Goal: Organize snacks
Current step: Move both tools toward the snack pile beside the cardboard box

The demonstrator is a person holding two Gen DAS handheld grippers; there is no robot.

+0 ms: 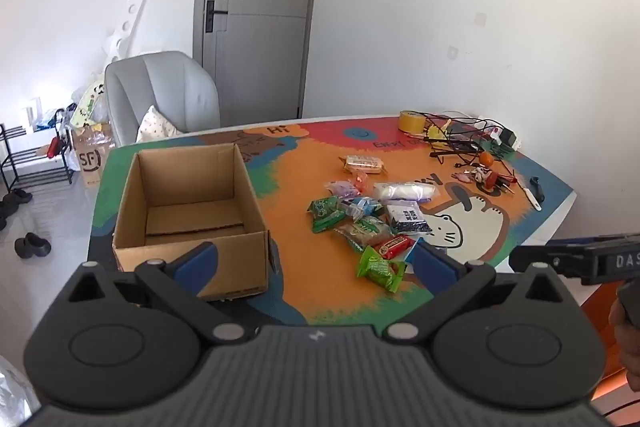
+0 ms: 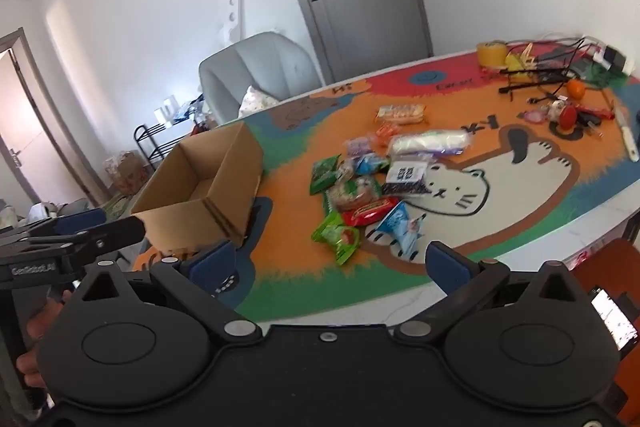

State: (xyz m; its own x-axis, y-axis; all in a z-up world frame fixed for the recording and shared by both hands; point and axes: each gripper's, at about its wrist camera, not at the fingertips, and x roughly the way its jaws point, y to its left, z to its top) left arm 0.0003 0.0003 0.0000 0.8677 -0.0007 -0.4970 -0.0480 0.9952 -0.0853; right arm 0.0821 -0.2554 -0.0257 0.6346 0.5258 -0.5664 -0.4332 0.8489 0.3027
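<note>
Cardboard makes up the open box (image 1: 188,215), which stands empty near the left edge of the table (image 1: 304,267), close to the near left corner. Its flaps are up and its bare bottom shows. A bright printed mat with an orange ground and a white cartoon animal covers the table.

Snacks (image 1: 372,215) lie in a loose heap at the middle of the table, to the right of the box and apart from it. Nearest the front edge lies a green packet (image 1: 380,269), with a red packet (image 1: 394,246) touching it just behind. Farther back are more green packets, a dark bag with a white label (image 1: 408,218), a clear white bag (image 1: 404,191) and, alone toward the far edge, an orange-wrapped bar (image 1: 363,164).

Both pairs of tongs hang above the near edge of the table, tilted downward, and neither touches anything. The left tongs (image 1: 314,265) have their blue pads spread wide with nothing between them; seen from their own camera, the box's front wall sits behind the left pad and the green packet lies just ahead of the right pad. The right tongs (image 2: 328,261) are likewise spread wide and hold nothing; the green packet and a blue packet (image 2: 400,227) lie just ahead of the gap between their pads, and the box is off to their left.

At the far right corner sit a roll of yellow tape (image 1: 412,121), a tangle of black cables (image 1: 464,135) and a small orange fruit (image 1: 486,158).
</note>
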